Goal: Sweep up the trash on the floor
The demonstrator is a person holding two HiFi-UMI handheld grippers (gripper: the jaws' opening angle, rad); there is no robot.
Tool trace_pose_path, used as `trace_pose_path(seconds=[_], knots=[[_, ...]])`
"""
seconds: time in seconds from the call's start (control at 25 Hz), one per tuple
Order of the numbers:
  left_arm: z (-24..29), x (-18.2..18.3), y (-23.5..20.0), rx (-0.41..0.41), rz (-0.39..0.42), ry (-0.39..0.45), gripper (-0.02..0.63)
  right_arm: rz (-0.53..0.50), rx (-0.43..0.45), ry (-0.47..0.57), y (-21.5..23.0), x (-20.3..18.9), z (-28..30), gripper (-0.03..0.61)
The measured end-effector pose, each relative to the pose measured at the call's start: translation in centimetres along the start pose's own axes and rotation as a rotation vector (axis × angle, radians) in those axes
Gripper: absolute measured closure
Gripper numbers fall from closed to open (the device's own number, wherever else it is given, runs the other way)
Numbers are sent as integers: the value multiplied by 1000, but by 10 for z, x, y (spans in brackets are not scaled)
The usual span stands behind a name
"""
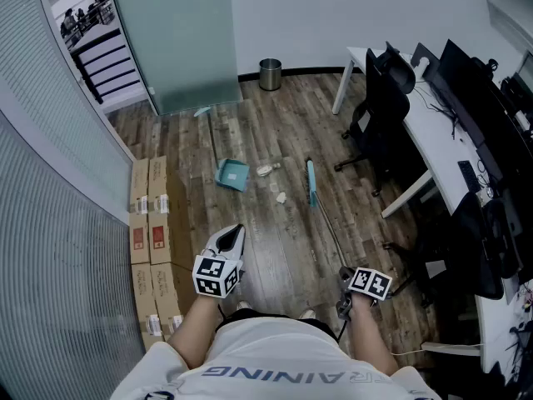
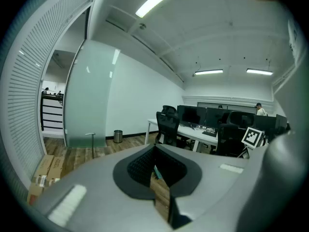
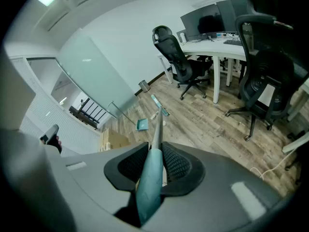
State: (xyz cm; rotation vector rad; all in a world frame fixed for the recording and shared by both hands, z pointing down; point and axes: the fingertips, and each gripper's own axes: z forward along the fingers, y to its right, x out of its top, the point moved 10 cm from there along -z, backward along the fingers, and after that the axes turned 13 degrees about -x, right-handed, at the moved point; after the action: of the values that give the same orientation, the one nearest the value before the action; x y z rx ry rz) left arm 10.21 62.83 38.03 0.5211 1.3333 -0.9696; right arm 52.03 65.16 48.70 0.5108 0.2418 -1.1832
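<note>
Your left gripper point(image 1: 236, 232) sits at lower centre, jaws together and empty. Your right gripper point(image 1: 344, 283), at lower right, clamps the thin metal handle of the teal-headed broom point(image 1: 311, 182), whose head rests on the wood-plank floor point(image 1: 283, 248) at centre. Left of it lie two crumpled white paper scraps point(image 1: 281, 197) and a teal plastic dustpan point(image 1: 232, 174).

The floor point(image 1: 275, 248) is grey-brown wood-grain planking. The dustpan point(image 1: 232, 174) and broom point(image 1: 311, 182) are teal. The trash scraps point(image 1: 281, 197) look off-white, though they are small. The cardboard boxes point(image 1: 150, 223) are tan with red labels. The desk point(image 1: 433, 132) is white. The left hand-held gripper point(image 2: 155, 151) and right hand-held gripper point(image 3: 155, 153) are grey with black-and-white square markers.
</note>
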Motion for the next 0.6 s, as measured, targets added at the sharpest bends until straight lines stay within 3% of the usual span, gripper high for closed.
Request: trace_pose_path(seconds=[0.6], knots=[[-26, -2, -28, 24, -20, 15, 614, 23, 7, 10, -23, -15, 2, 471]])
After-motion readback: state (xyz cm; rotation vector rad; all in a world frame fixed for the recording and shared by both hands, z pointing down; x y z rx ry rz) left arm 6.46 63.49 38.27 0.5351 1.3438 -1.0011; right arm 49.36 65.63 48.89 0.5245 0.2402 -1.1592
